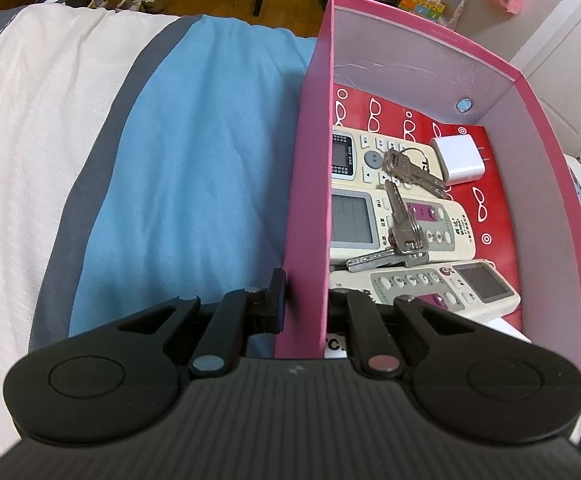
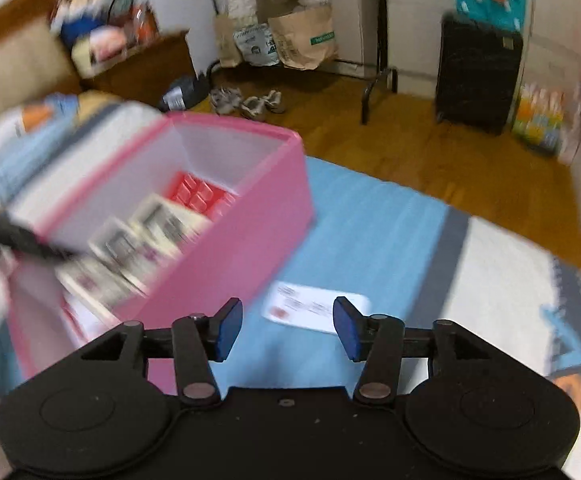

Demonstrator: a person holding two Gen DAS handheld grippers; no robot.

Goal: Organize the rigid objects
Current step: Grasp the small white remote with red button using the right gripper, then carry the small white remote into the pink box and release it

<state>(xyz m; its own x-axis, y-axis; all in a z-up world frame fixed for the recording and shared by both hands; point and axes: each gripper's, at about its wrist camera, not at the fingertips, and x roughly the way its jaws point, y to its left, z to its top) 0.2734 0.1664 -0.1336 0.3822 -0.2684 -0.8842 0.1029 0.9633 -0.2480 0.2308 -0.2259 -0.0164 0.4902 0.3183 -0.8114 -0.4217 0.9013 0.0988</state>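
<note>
A pink box (image 1: 310, 168) sits on the bed. It holds three cream remote controls (image 1: 422, 220), two bunches of keys (image 1: 406, 236) and a white charger plug (image 1: 456, 160) on a red lining. My left gripper (image 1: 304, 300) is shut on the box's left wall, one finger outside and one inside. In the blurred right wrist view the pink box (image 2: 226, 224) is at left. My right gripper (image 2: 286, 330) is open and empty above the blue sheet, with a white card (image 2: 316, 308) lying flat just beyond its fingertips.
The bed has a blue sheet (image 1: 194, 160) and a white and grey blanket (image 1: 30, 128). Beyond the bed's edge is a wooden floor (image 2: 430, 152) with shoes (image 2: 250, 102), paper bags (image 2: 290, 40), a black suitcase (image 2: 478, 76) and a metal rack leg (image 2: 370, 92).
</note>
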